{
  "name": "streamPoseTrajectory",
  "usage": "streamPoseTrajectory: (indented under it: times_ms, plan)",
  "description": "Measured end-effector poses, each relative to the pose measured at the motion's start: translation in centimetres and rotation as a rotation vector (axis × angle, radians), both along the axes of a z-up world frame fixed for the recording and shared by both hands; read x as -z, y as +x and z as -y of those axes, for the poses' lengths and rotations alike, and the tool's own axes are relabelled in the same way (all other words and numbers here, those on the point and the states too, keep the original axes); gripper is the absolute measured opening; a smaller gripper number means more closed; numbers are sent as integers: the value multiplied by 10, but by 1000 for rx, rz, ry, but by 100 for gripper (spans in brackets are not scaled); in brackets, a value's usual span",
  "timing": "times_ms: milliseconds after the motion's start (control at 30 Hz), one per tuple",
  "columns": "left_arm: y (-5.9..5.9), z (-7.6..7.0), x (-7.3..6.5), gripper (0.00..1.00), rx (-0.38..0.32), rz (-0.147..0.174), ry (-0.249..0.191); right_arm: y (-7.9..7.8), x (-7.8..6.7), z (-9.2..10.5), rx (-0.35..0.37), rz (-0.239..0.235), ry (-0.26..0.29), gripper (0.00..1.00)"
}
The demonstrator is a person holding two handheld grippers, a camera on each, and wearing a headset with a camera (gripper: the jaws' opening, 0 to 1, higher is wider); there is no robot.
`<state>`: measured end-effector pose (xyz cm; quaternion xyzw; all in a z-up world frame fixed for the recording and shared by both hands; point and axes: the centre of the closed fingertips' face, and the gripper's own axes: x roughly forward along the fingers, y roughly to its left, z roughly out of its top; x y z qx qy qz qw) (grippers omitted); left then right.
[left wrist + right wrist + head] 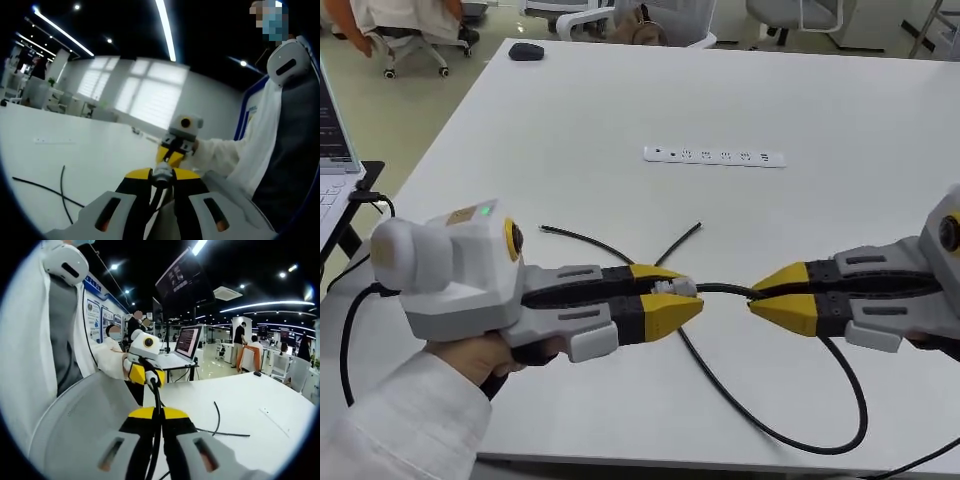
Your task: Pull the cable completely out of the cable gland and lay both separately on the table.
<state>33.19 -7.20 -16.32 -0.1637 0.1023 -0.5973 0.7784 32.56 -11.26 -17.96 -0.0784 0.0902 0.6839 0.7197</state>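
Head view: the step in hand is the pull. To do it well, I judge I should draw my right gripper (761,297) straight away from my left gripper (688,300), along the line of the cord, holding the left one steady so the fitting does not twist. At the centre of the frame my left jaws are pinched on the small white plastic cable gland (674,288). My right jaws, just to its right, are pressed together on the thin black cable (725,290), which runs on in a loop over the white table (620,100) toward the lower right. A short stretch of cable spans the gap between the two tips, so I judge it is not yet out of the gland

Left gripper view: at bottom centre my yellow tips close on the gland (162,172), nearly together. The right gripper (171,151) faces me just above it

Right gripper view: my tips at lower centre squeeze the cable (157,400) with hardly a gap. It runs up to the gland (151,378), which sits in the left gripper (144,374), centre left
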Motion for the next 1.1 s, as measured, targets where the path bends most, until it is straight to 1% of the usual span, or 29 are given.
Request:
streamPoseTrajectory:
  times_ms: [267,400,533,633,800,933,1000,1100]
  plan:
    - [0,0,1,17,0,-3,3,10,16,28,69,-30,-38,2]
    - [0,0,0,17,0,-3,1,13,23,40,101,-37,-55,3]
    - [-1,1,0,17,2,-3,1,13,29,48,128,-49,-63,3]
    - [-1,1,1,17,6,-2,3,13,32,51,140,-60,-64,3]
    - [-2,2,2,17,9,1,12,11,34,50,142,-62,-73,3]
    - [-2,2,3,17,8,1,20,14,32,50,155,-61,-80,4]
    - [-3,2,3,17,8,2,20,15,29,50,158,-58,-78,4]
    - [-2,1,2,17,6,0,14,17,16,49,162,-46,-44,6]
